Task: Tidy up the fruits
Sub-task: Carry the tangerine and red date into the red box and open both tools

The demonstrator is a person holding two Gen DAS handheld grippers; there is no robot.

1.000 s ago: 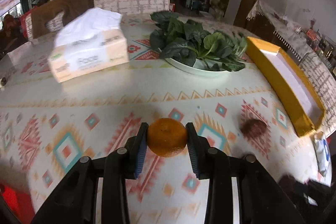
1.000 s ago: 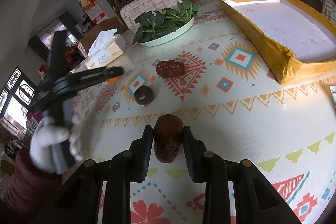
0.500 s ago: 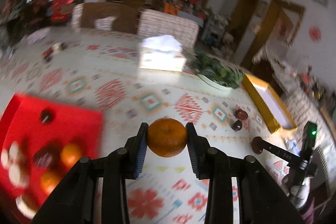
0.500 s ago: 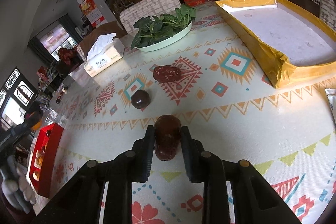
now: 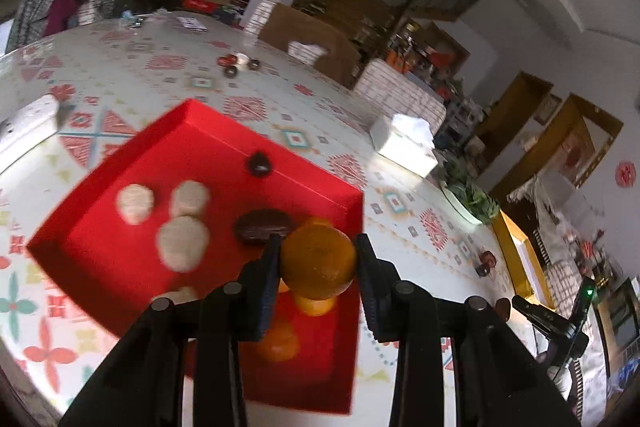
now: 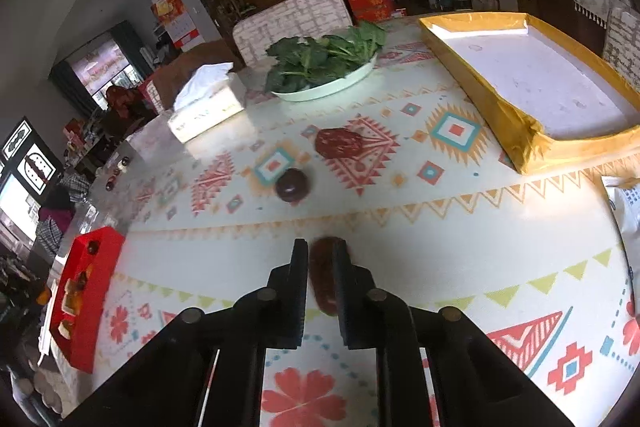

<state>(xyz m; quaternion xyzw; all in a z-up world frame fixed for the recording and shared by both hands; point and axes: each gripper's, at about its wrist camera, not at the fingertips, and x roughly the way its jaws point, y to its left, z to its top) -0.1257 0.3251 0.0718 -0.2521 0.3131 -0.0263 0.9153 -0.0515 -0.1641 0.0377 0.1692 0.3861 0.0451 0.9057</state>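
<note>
My left gripper [image 5: 317, 253] is shut on an orange [image 5: 318, 269] and hangs over the near right part of a red tray [image 5: 192, 147]. In the tray lie pale round pieces [image 5: 182, 239], a dark wrinkled fruit [image 5: 264, 225], a small dark fruit [image 5: 259, 163] and oranges [image 5: 280, 343]. My right gripper [image 6: 321, 259] has an oblong dark red fruit [image 6: 323, 281] between its pads, its jaws closing tight on it just above the patterned tablecloth. Two more dark fruits, one wrinkled [image 6: 338, 143] and one round [image 6: 292, 185], lie on the cloth beyond it.
A yellow-rimmed tray [image 6: 520, 135] stands at the right, a plate of green leaves [image 6: 324, 61] and a tissue box [image 6: 206, 105] at the back. The red tray [image 6: 86, 291] sits at the far left table edge. Chairs line the far side.
My left gripper has swung left with the orange, from over the table's middle to over the red tray. The right jaws have narrowed on the dark red fruit.
</note>
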